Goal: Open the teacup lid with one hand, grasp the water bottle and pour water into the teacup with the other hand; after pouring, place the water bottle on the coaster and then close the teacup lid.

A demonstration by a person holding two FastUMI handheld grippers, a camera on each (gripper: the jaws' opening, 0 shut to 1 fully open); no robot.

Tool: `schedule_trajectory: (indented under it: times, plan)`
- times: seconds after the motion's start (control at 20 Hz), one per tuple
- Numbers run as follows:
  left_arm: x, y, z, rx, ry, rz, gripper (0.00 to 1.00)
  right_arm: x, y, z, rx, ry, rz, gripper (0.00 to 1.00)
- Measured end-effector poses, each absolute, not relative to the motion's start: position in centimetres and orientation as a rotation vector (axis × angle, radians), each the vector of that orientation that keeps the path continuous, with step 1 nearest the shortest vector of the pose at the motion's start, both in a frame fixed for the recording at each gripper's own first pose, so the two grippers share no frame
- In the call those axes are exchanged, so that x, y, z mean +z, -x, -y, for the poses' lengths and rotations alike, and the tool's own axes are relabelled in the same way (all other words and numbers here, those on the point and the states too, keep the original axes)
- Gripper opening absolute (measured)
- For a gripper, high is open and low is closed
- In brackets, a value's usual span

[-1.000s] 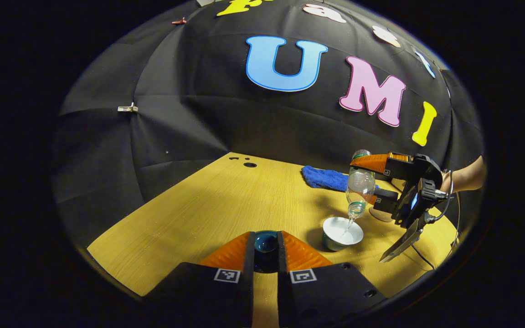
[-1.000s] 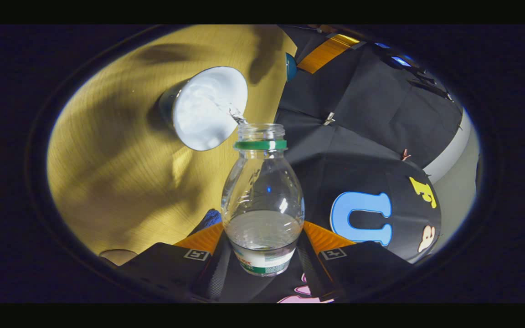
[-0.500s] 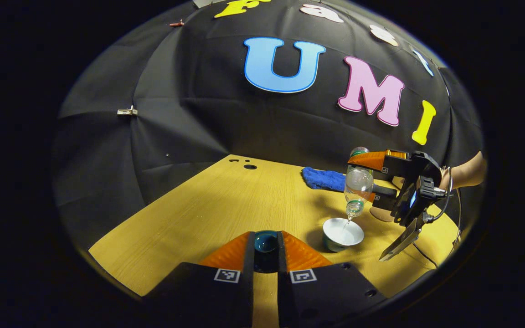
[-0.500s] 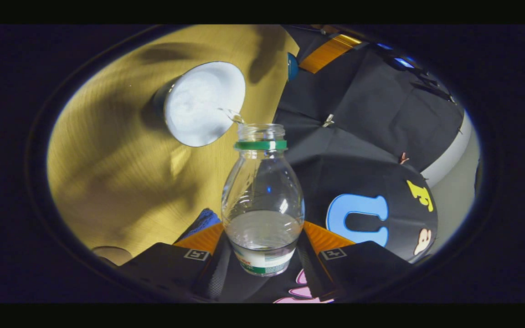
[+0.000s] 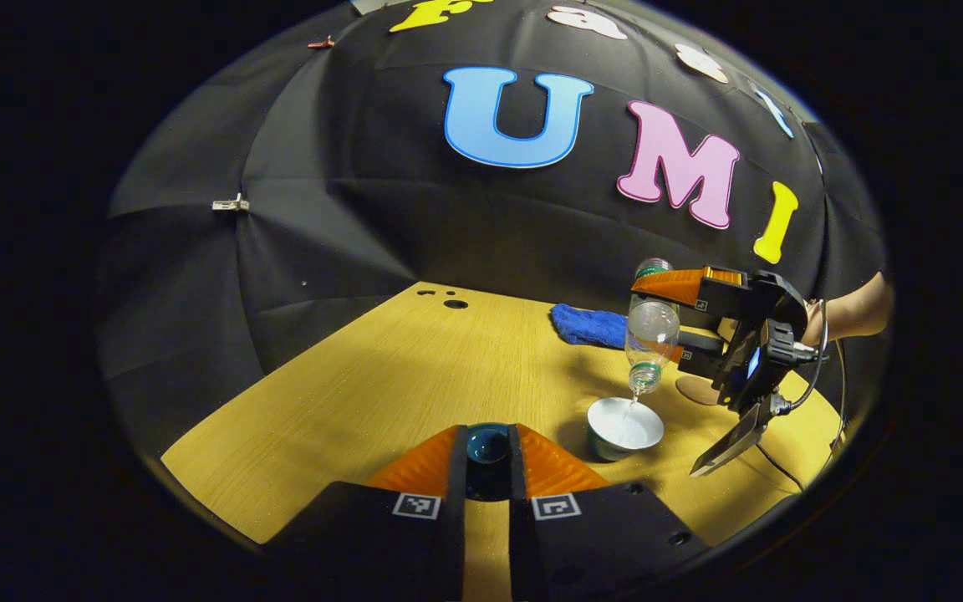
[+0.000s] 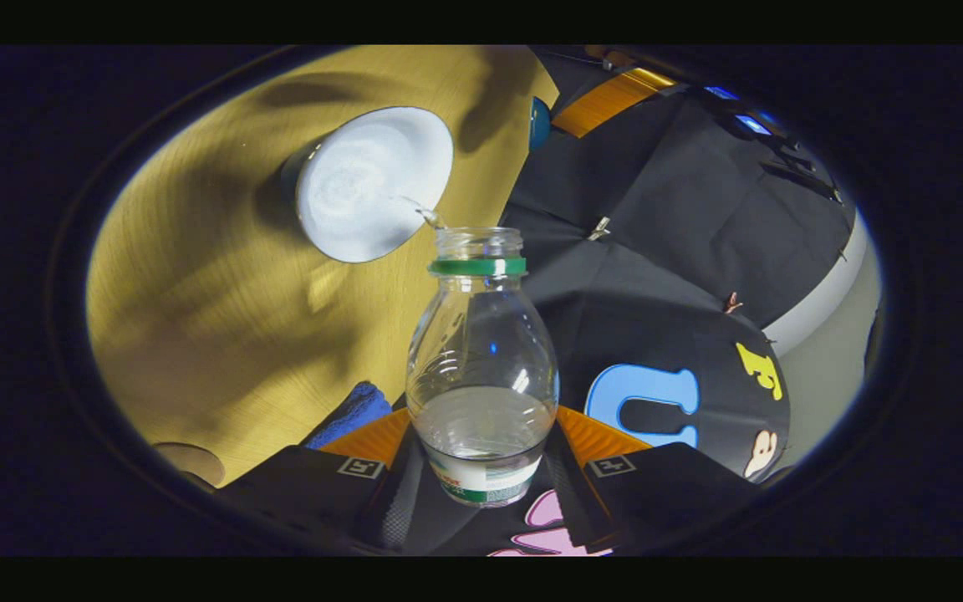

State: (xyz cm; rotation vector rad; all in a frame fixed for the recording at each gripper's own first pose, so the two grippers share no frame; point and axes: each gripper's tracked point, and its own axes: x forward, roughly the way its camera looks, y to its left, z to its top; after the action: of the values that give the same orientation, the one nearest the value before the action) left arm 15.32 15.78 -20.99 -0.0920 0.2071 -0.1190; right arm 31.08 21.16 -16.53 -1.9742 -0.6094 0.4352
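A clear water bottle point(image 6: 481, 368) with a green neck ring is tipped mouth down, and my right gripper point(image 6: 481, 439) is shut on its lower body. A thin stream of water runs from its mouth into the white-lined teacup point(image 6: 373, 184), which stands open on the wooden table. In the left gripper view the bottle point(image 5: 651, 330) hangs just above the teacup point(image 5: 625, 425), with the right gripper point(image 5: 695, 322) behind it. My left gripper point(image 5: 488, 436) is shut on the dark teal lid point(image 5: 488, 450), held left of the cup. A round coaster point(image 5: 697, 390) lies beyond the cup.
A blue cloth point(image 5: 590, 326) lies at the back of the table point(image 5: 381, 385), near the booth's wall. A cable trails from the right gripper toward the table's right edge. The person's forearm point(image 5: 853, 305) reaches in from the right.
The right gripper has risen slightly with the tipped bottle, so its mouth is a little higher above the cup. Water keeps running in a thin stream. The left gripper holds still.
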Motion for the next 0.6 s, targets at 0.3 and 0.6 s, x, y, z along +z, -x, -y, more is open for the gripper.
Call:
schedule_trajectory:
  times: [0.3, 0.6]
  plan:
    - [-20.68, -15.08, -15.67, -0.117, 0.088, -0.201, 0.25, -16.71, -30.87, -21.21, 0.434, 1.980, 0.611, 0.73]
    - [-20.63, -14.51, -15.59, -0.115, 0.081, -0.203, 0.25, -16.42, -30.68, -21.32, 0.439, 1.988, 0.609, 0.73]
